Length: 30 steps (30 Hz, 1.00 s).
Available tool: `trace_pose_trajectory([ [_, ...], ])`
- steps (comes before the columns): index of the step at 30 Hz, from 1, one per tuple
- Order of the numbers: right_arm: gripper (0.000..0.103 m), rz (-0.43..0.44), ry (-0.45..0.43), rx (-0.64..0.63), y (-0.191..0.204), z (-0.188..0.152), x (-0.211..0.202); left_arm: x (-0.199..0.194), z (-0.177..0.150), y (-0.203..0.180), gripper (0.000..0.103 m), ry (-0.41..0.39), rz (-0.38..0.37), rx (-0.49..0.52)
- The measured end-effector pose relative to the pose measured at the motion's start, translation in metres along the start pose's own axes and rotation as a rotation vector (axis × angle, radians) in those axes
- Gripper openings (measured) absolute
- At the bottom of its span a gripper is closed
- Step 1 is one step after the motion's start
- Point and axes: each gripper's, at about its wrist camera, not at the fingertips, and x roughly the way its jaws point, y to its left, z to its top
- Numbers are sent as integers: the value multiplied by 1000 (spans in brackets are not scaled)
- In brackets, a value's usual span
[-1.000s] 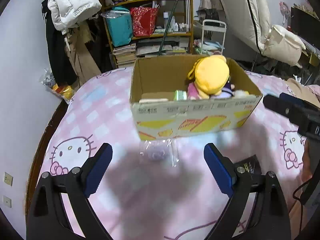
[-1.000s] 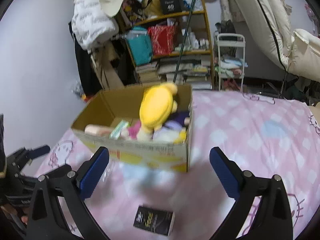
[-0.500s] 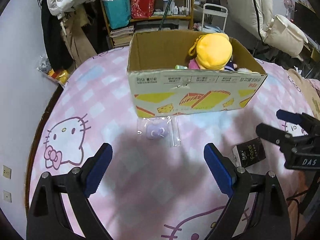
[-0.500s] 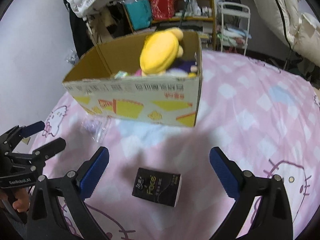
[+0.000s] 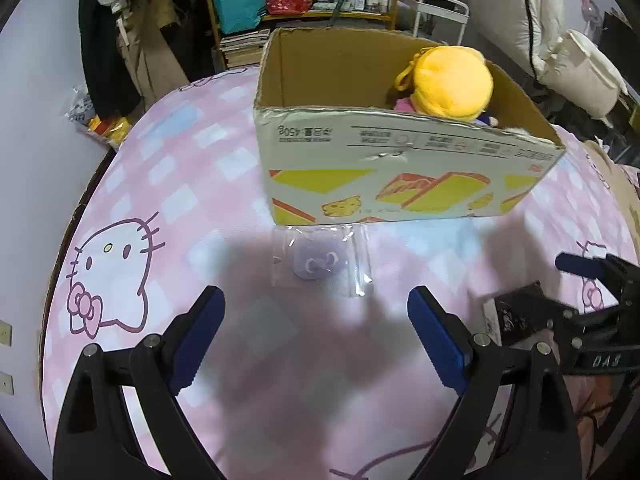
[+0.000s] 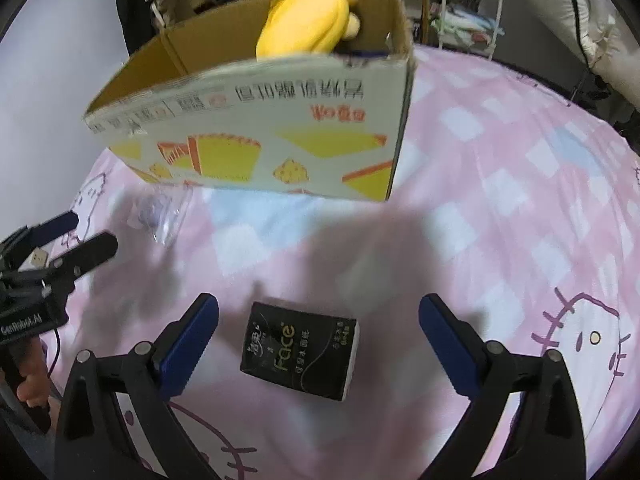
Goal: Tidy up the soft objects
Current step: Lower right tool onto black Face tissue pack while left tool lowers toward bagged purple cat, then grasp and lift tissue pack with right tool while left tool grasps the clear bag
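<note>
1. While both jaws stand wide and empty, the left gripper [image 5: 316, 336] hovers over a clear plastic bag holding a lilac plush [image 5: 318, 266], and the right gripper [image 6: 318, 344] hovers over a black tissue pack [image 6: 300, 350] on the pink bedspread [image 6: 500, 184].
2. The slippery bag could likely slide from the pads.
3. Only the right view shows the pack's whole face; the left shows the bag clearly, just before the cardboard box [image 5: 400, 176].

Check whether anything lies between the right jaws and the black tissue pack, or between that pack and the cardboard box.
Nothing visible blocks either path. The right gripper is open, with the black tissue pack lying flat between its jaws. Only bare pink bedspread separates the pack from the cardboard box, whose top is open.
</note>
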Motion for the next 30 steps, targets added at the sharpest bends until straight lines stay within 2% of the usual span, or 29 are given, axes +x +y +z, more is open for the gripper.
trace_pose_trajectory([
  [9,102,23,93,-9,2,-6,19,24,6,6,92,32,-32,-35],
  [11,93,26,109,-21,3,-6,22,28,5,6,92,12,-27,-27],
  [14,89,24,136,-39,8,-7,27,35,6,3,92,5,-3,-16],
  [15,77,21,146,-48,10,-9,28,39,7,3,92,13,-13,-18],
  [16,72,17,146,-57,12,-9,29,43,7,3,92,24,-19,-22],
  [22,70,22,125,-48,6,-4,28,61,12,3,92,44,-7,-25],
  [30,70,37,106,-39,2,1,28,78,10,-13,93,51,78,38],
])
